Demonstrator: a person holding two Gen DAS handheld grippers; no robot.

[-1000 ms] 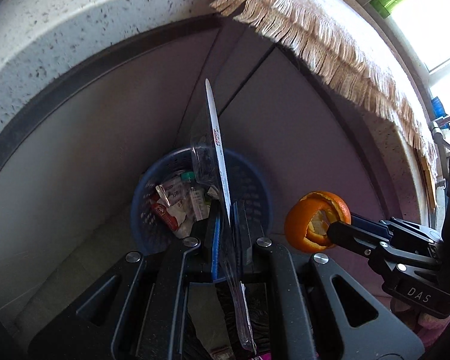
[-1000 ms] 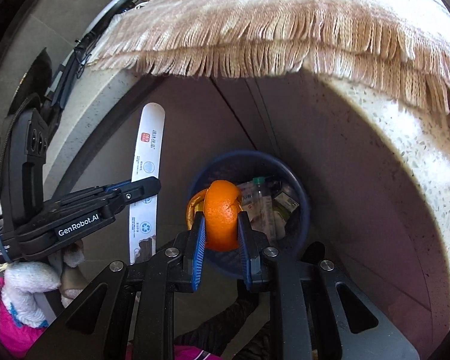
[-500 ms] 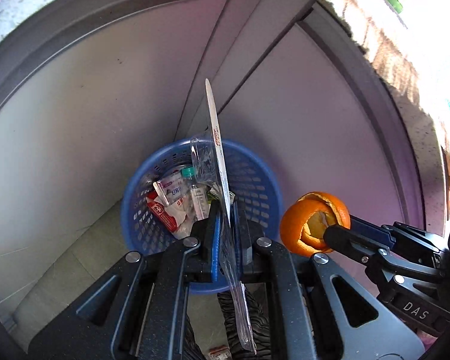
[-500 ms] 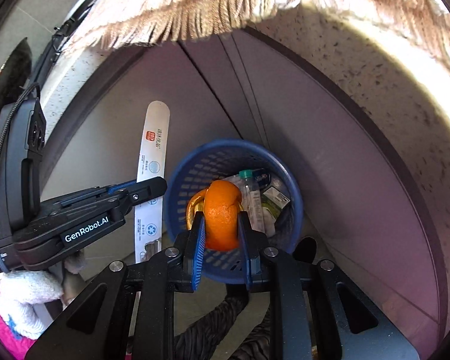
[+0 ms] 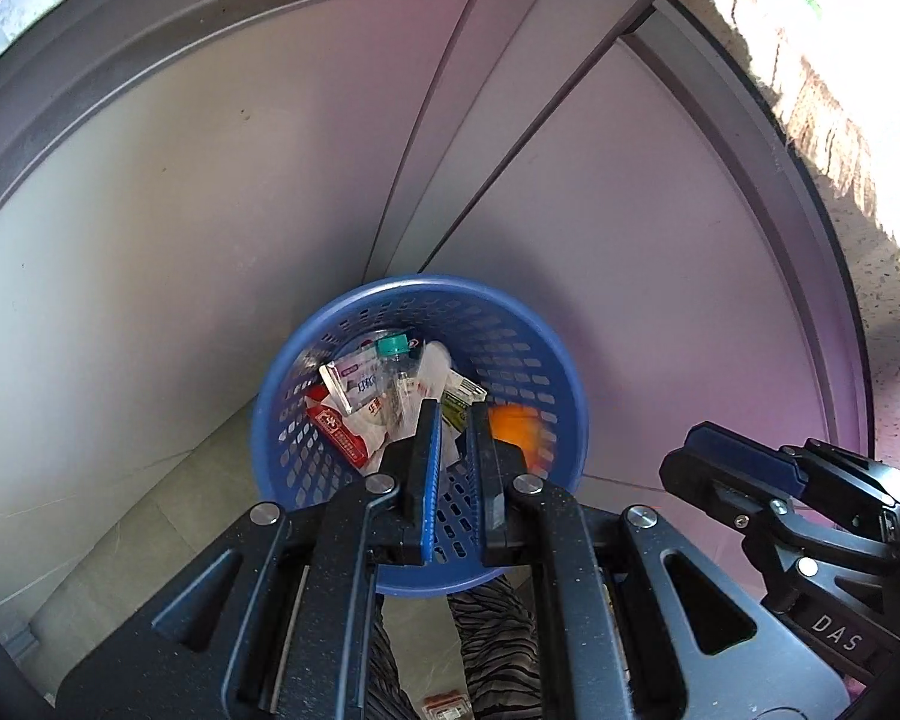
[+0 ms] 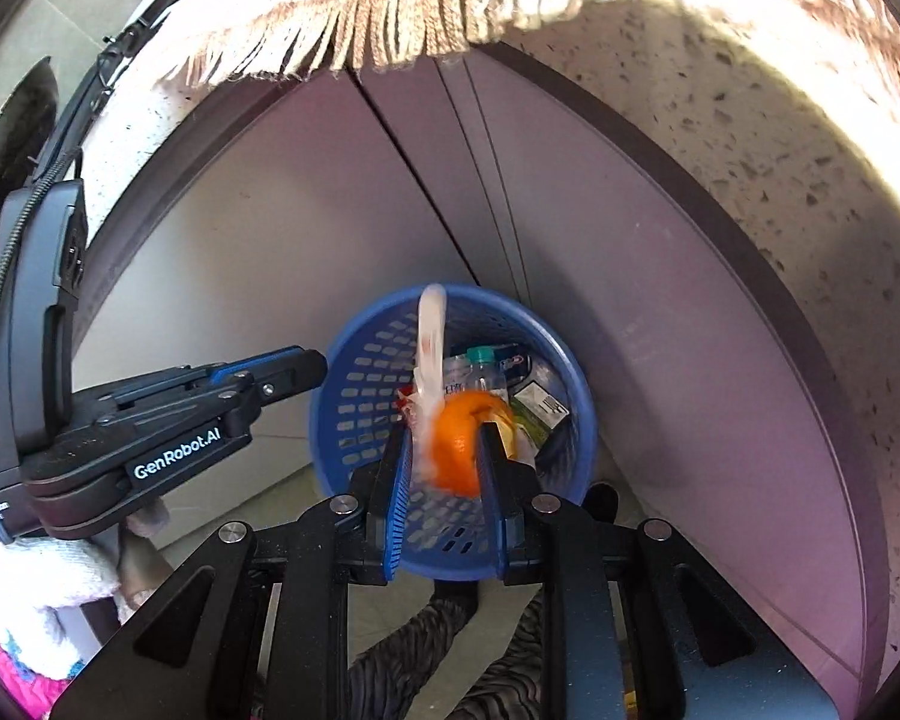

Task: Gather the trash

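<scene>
A blue perforated trash basket (image 5: pixel 528 324) stands on the floor against a grey cabinet and also shows in the right wrist view (image 6: pixel 342 408). My left gripper (image 5: pixel 450 414) is open and empty above it. My right gripper (image 6: pixel 444 438) is open above the basket. An orange peel (image 6: pixel 459 450) is blurred between and below its jaws, falling; it shows in the left wrist view (image 5: pixel 516 426) inside the basket. A long white wrapper (image 6: pixel 431 354) is blurred, dropping into the basket. The right gripper shows in the left wrist view (image 5: pixel 726 468); the left gripper shows in the right wrist view (image 6: pixel 294 369).
The basket holds a small bottle with a teal cap (image 5: pixel 393 348), a red and white packet (image 5: pixel 339 426) and other wrappers. Grey cabinet doors (image 5: pixel 600 228) stand behind. A speckled counter edge (image 6: pixel 750 138) with a fringed cloth (image 6: pixel 360 18) overhangs. Striped trouser legs (image 6: pixel 498 660) are below.
Both grippers opened. The left one let go of the long white wrapper and the right one let go of the orange peel; both are dropping into the basket. Both grippers moved closer to it.
</scene>
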